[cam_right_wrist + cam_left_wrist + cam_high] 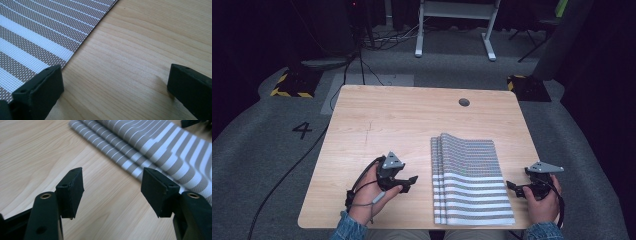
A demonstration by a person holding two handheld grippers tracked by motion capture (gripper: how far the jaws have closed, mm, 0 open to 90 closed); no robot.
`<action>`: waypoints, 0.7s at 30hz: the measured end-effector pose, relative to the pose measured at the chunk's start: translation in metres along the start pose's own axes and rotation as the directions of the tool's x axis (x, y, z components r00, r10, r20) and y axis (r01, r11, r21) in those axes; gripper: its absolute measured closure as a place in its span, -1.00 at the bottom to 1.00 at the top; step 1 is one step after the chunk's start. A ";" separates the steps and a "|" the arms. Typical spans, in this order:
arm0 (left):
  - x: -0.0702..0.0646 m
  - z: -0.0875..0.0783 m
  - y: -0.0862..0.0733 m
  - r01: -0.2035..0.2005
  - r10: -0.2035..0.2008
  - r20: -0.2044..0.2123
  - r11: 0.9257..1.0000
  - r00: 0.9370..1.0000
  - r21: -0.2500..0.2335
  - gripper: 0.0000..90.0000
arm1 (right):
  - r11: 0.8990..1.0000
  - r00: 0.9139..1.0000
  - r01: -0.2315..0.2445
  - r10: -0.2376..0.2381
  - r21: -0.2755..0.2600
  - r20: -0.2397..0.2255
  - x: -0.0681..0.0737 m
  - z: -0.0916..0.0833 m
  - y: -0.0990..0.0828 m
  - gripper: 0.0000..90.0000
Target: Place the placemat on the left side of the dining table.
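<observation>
Here, striped mats (469, 180) between open tongs

A light, pale-grained wooden table (377, 120) carries grey-and-white striped woven mats (469, 175), while the black left gripper (412, 181) and black right gripper (512, 186) bear grey top plates, above denim-blue sleeves (346, 227) and grey carpet (257, 150).

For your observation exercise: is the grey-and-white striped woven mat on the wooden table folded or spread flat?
Folded: the grey-and-white striped woven mat shows several stacked, stepped layer edges along its left side.
</observation>
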State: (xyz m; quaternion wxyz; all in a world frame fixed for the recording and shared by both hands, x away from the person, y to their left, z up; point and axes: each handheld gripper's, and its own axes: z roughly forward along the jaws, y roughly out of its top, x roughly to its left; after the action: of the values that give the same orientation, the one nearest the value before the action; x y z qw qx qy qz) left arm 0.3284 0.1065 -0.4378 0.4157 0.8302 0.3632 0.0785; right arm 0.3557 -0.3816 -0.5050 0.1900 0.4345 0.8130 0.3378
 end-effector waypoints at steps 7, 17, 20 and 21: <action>-0.020 0.032 0.022 -0.019 0.020 0.082 1.000 0.996 -0.014 -0.22 | 1.000 1.000 -0.002 0.002 0.001 -0.001 0.000 0.000 0.000 -0.99; -0.034 0.069 0.025 -0.007 0.005 0.155 1.000 0.988 0.012 -0.23 | 1.000 1.000 -0.003 0.003 0.001 -0.002 0.000 0.000 0.000 -0.99; -0.037 0.082 0.022 0.024 -0.029 0.175 0.999 0.984 0.028 -0.24 | 1.000 1.000 -0.001 0.001 0.001 -0.001 0.000 0.000 0.000 -0.99; -0.037 0.082 0.022 0.024 -0.029 0.175 0.999 0.984 0.028 -0.24 | 1.000 1.000 -0.001 0.001 0.001 -0.001 0.000 0.000 0.000 -0.99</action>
State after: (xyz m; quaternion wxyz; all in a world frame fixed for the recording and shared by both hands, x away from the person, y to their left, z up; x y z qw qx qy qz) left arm 0.3491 0.0214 -0.4678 0.4365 0.8341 0.3372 -0.0049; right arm 0.3561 -0.3814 -0.5050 0.1892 0.4348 0.8130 0.3379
